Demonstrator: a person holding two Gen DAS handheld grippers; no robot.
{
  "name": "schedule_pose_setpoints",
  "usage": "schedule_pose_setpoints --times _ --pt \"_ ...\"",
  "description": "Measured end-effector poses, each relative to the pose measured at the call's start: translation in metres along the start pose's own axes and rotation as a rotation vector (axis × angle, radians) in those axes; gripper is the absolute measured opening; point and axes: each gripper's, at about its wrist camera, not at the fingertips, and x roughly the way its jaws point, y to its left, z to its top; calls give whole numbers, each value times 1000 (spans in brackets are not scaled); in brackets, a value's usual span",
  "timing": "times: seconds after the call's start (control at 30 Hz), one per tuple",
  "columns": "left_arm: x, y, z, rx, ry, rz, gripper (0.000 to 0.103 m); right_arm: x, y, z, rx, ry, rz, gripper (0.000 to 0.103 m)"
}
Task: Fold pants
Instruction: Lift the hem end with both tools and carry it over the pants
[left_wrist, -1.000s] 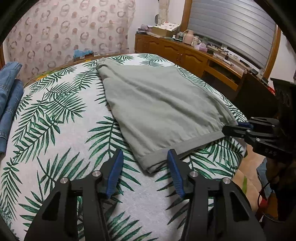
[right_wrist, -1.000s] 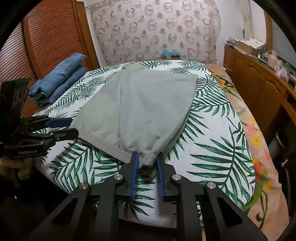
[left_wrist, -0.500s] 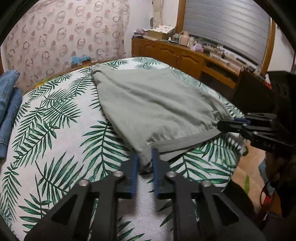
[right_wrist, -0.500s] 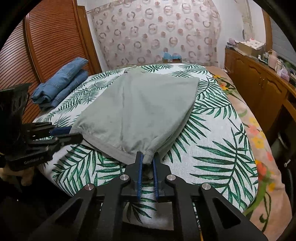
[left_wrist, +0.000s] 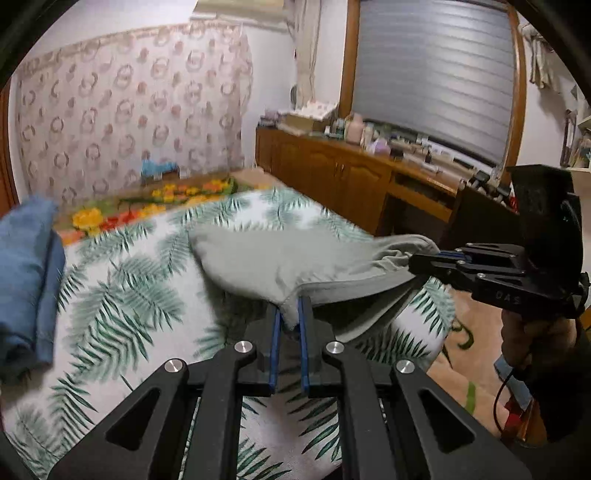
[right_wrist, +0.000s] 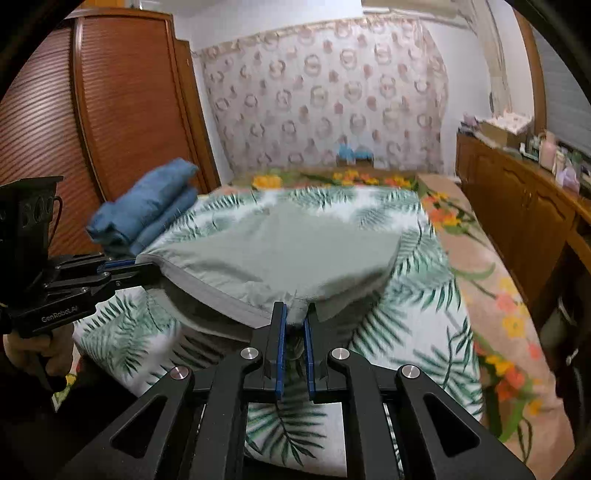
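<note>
Grey-green pants (left_wrist: 280, 258) (right_wrist: 280, 251) lie on a bed with a palm-leaf cover (left_wrist: 122, 295) (right_wrist: 417, 295). The near hem is lifted off the cover and hangs between both grippers. My left gripper (left_wrist: 289, 314) is shut on the hem's left corner; it also shows at the left of the right wrist view as the left gripper (right_wrist: 147, 267). My right gripper (right_wrist: 294, 314) is shut on the right corner and appears as the right gripper (left_wrist: 424, 260) in the left wrist view. The far end of the pants still rests on the bed.
Folded blue jeans (left_wrist: 26, 280) (right_wrist: 147, 206) sit at the bed's left side. A wooden sideboard (left_wrist: 354, 177) (right_wrist: 517, 206) with clutter runs along the right. A brown wardrobe (right_wrist: 110, 110) stands at the left. A patterned curtain (right_wrist: 325, 96) hangs behind the bed.
The left gripper closed on the hem corner. Both grippers then rose, lifting the near end of the pants off the bed; the view tilted up toward the far wall.
</note>
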Motion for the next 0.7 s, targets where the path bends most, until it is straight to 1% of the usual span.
schedule_pose_setpoints --times 0.23,0.4,0.5,0.6,0.63,0.7 --pt "-56 -1 39 19 -132 12 9 -40 17 38 -78 -125 14 8" --pt "-91 0 63 40 -215 42 9 -64 36 63 -140 -214 34 8" --pt "-105 6 73 45 -254 69 9 -71 45 77 -167 -253 48 8" --pt "-106 19 83 36 -267 87 9 -68 53 89 -199 -278 50 8" --pt "-104 22 85 34 -261 88 9 -64 54 90 -206 -280 48 8" --pt "-91 32 89 42 -238 119 9 -49 57 96 -237 -280 27 8"
